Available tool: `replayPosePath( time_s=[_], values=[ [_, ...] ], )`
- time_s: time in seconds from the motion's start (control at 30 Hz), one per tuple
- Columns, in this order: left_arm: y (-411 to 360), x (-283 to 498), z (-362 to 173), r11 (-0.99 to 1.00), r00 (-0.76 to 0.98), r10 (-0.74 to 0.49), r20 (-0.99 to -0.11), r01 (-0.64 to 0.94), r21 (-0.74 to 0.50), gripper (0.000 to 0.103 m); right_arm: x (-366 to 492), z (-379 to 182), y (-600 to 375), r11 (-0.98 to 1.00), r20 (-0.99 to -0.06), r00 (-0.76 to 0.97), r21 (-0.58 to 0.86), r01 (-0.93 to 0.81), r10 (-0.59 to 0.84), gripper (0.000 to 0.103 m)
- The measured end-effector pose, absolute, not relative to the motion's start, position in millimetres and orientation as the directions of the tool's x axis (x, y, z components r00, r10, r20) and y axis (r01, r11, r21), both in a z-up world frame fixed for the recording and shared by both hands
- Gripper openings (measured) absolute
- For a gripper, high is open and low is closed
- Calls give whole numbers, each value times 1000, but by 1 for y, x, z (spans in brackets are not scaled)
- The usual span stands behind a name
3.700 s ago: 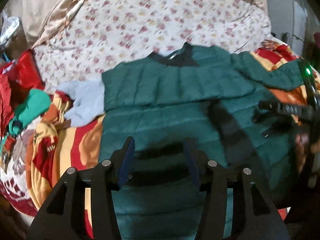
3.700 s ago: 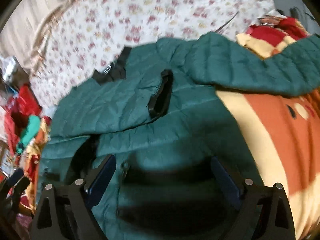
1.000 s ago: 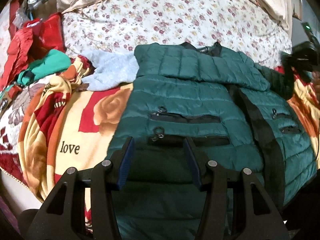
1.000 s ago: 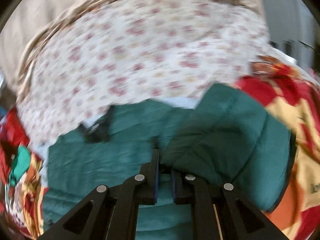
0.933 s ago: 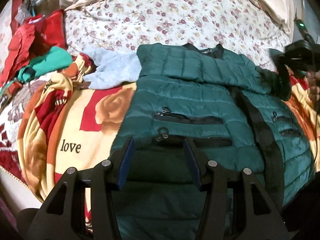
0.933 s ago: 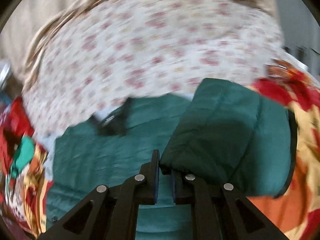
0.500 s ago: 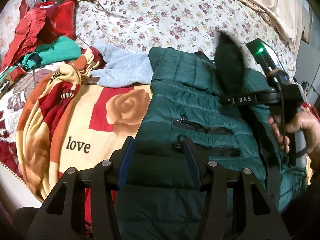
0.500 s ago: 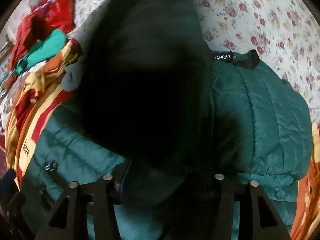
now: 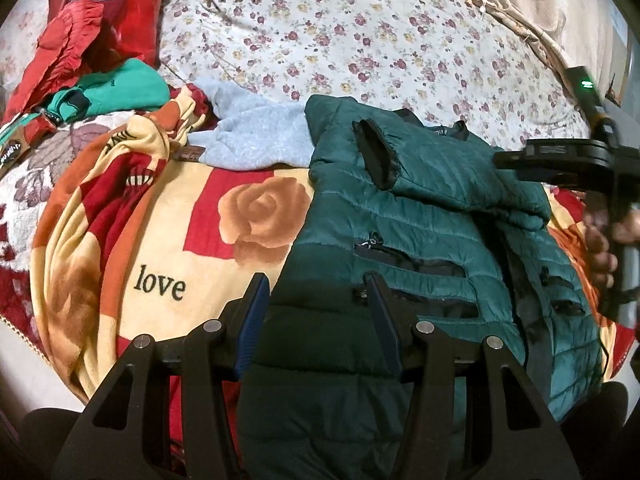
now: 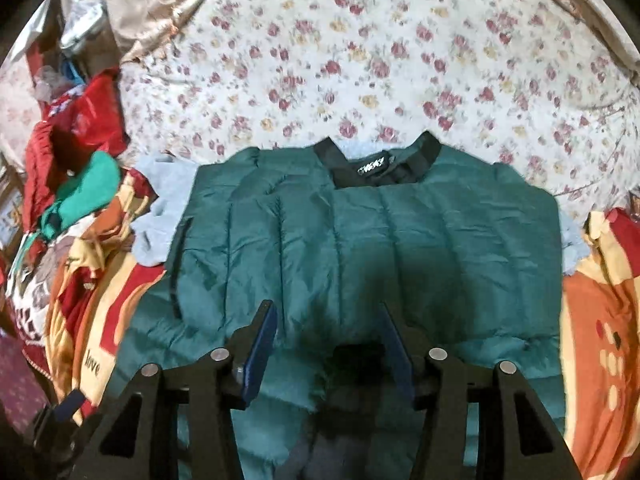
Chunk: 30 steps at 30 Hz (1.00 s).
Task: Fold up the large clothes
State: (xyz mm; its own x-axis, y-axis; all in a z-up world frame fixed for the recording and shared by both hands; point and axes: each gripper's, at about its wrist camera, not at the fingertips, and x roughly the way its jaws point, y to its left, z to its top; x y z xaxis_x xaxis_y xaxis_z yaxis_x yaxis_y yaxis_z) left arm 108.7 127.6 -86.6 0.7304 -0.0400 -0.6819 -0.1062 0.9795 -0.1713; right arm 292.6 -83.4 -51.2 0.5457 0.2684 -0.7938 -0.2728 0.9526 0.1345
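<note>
Quilted green puffer jacket (image 9: 404,216) on the bed looks light, puffy, probably slippery; grip the near hem. Left fingers (image 9: 256,312) and right fingers (image 10: 260,344) gape empty.

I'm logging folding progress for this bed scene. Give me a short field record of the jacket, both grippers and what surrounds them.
garment: green puffer jacket, lying front up on the bed
sleeves: one sleeve folded across the chest, black cuff toward the jacket's left edge in the left wrist view
left gripper: open, over the jacket's hem, nothing held
right gripper: open, over the jacket, nothing between the fingers
underlay: rose blanket printed "love"
nearby: grey garment, floral sheet
</note>
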Motion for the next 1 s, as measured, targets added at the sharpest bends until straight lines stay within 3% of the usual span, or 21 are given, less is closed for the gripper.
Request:
replayPosePath(
  time_s=[0.2, 0.53, 0.8, 1.0],
  values=[
    [127, 112, -92, 981, 714, -43, -699, -102, -165, 50, 330, -100, -10, 928, -867, 415, 127, -351, 276, 51],
    [127, 123, -98, 979, 686, -63, -725, -100, -180, 50, 351, -106, 42, 930, -852, 461, 76, -359, 248, 50],
    [123, 117, -93, 983, 697, -40, -716, -101, -153, 50, 287, -51, -54, 915, -760, 527, 225, -336, 380, 51],
    [134, 104, -74, 974, 708, -23, -706, -142, -174, 50, 212, -46, -182, 937, -758, 551, 271, -220, 349, 54]
  ],
)
